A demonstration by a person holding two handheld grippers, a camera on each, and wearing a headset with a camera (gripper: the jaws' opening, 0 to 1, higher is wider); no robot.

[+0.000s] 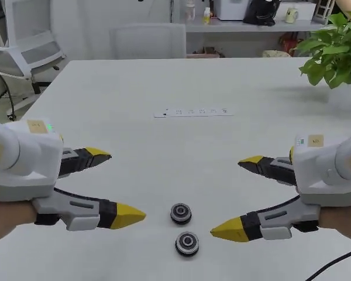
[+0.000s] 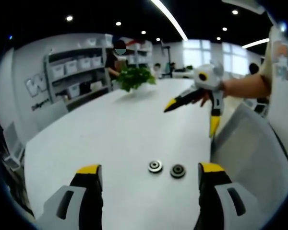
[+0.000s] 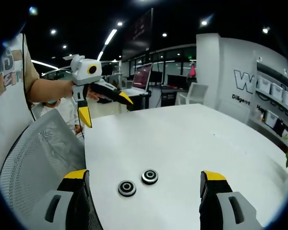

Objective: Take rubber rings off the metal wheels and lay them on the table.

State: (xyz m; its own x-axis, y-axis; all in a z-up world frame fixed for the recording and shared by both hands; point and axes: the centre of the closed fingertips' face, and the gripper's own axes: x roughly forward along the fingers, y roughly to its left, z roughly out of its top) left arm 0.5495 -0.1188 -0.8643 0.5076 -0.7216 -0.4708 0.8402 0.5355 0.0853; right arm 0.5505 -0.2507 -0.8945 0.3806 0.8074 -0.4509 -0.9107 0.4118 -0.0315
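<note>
Two small metal wheels with black rubber rings lie flat on the white table (image 1: 164, 140), close to its near edge. One wheel (image 1: 181, 213) (image 2: 155, 166) (image 3: 150, 177) is farther from me; the other wheel (image 1: 187, 243) (image 2: 177, 171) (image 3: 126, 188) is nearer. My left gripper (image 1: 121, 185) (image 2: 150, 169) (image 3: 108, 113) hovers open to the left of them, holding nothing. To their right, my right gripper (image 1: 232, 196) (image 3: 144, 174) (image 2: 190, 121) is also open and holds nothing. Both grippers point inward at the wheels from either side, and neither touches a wheel.
A white power strip (image 1: 191, 111) lies mid-table beyond the wheels. A potted plant (image 1: 333, 50) stands at the far right corner. Chairs (image 1: 146, 40) stand at the far side; a mesh chair (image 3: 33, 153) is by the near edge. A black cable (image 1: 339, 260) runs at the lower right.
</note>
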